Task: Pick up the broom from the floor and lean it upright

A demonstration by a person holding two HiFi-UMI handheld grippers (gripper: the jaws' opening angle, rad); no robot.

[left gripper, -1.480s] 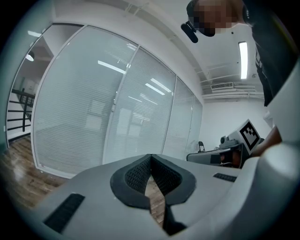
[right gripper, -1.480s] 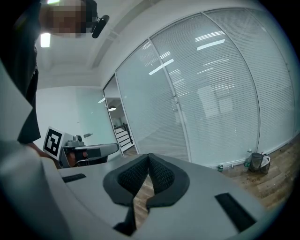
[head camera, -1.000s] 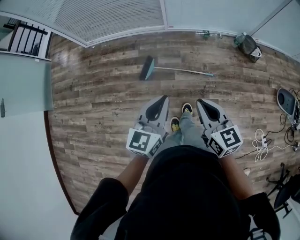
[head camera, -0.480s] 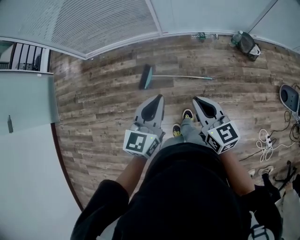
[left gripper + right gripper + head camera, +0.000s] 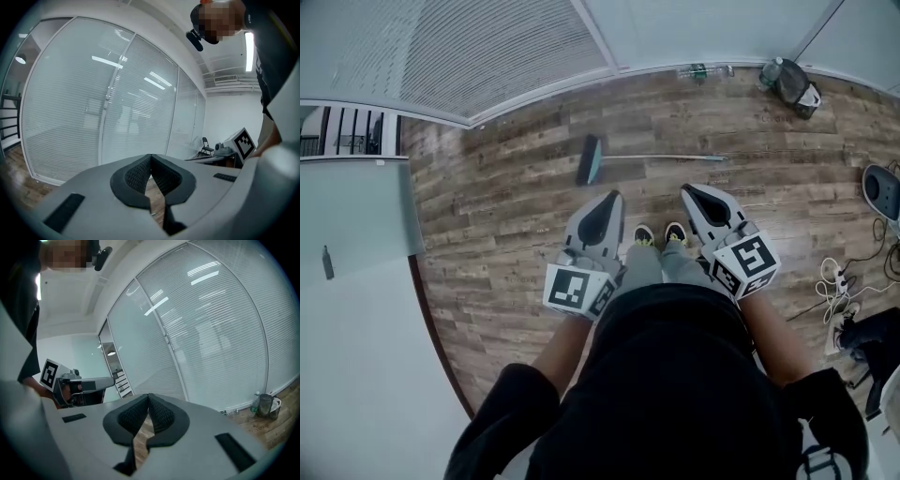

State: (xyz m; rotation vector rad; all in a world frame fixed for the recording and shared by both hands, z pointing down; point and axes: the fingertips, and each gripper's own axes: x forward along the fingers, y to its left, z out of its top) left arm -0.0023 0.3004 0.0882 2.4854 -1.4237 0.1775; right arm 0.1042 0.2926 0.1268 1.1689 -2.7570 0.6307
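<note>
The broom point(image 5: 623, 157) lies flat on the wooden floor ahead of the person's feet, its teal and dark head point(image 5: 590, 159) at the left and its thin handle running right. My left gripper point(image 5: 614, 198) is held at waist height, shut and empty, well short of the broom head. At the same height, my right gripper point(image 5: 686, 191) is shut and empty, below the handle's right part in the head view. In the left gripper view the jaw tips point(image 5: 150, 157) meet; in the right gripper view the jaw tips point(image 5: 148, 396) meet too. Neither gripper view shows the broom.
A glass wall with blinds point(image 5: 487, 47) runs along the far edge of the floor. A bottle point(image 5: 700, 71) and a small bin with a bag point(image 5: 792, 84) stand by the wall at the right. Cables and a power strip point(image 5: 834, 281) lie at the right.
The person has stepped forward: the broom sits lower in the head view and nearer to both grippers. Both grippers stayed shut.
</note>
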